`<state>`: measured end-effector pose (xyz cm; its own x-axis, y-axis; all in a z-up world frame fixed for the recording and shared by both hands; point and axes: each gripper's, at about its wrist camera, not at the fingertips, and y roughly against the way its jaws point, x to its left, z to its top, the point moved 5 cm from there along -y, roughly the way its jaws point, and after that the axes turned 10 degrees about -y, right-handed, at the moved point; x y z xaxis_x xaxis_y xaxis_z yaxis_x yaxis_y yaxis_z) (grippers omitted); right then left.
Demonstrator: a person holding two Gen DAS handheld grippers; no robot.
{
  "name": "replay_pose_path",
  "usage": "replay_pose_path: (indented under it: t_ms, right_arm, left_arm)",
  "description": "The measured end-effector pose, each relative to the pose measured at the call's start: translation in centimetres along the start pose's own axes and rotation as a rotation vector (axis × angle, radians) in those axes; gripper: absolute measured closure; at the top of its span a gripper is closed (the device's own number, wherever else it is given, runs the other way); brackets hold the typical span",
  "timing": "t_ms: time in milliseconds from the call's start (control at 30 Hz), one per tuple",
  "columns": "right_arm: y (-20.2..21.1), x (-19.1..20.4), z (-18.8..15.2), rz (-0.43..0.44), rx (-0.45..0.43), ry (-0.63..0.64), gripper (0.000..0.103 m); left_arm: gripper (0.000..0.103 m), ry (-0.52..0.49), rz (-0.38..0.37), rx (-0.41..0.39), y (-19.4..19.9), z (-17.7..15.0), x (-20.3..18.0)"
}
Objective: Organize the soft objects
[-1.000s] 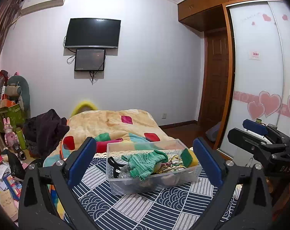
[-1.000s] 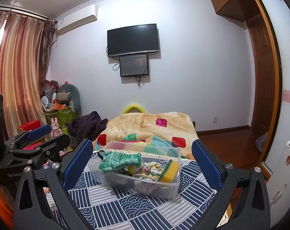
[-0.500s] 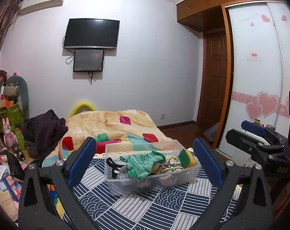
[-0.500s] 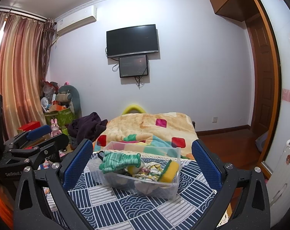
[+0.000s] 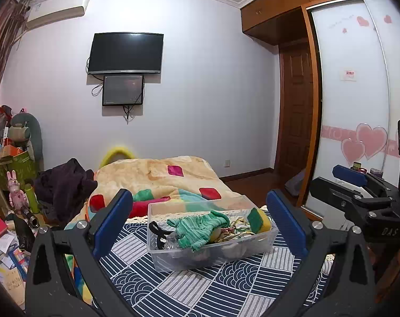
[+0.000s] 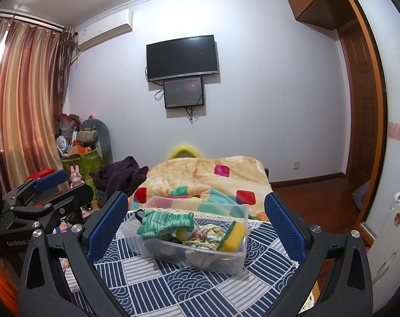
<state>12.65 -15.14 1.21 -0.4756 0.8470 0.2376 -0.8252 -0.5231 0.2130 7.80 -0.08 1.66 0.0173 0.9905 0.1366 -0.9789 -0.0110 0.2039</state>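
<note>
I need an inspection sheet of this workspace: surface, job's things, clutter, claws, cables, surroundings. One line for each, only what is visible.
Surface: navy-and-white patterned cloth, the bin stands on it.
Job's things: clear plastic bin holding a green knitted glove, a yellow-green sponge and patterned fabric scraps.
Clutter: dark clothing heap, pink rabbit toy, papers on the floor at left.
Claws: left claw open, holding nothing; right claw open, holding nothing.
Cables: loose wires below the wall TV.
Surroundings: orange blanket, wardrobe doors with hearts.
</note>
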Motion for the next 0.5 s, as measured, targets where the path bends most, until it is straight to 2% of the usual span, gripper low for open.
replay_pose_path:
  t_ms: [500]
  right_arm:
    - [0.16, 0.0, 0.09, -0.001, 0.001, 0.001, 0.0]
  left_arm:
    - [0.0, 0.007, -0.009, 0.002, -0.09, -0.14, -0.21]
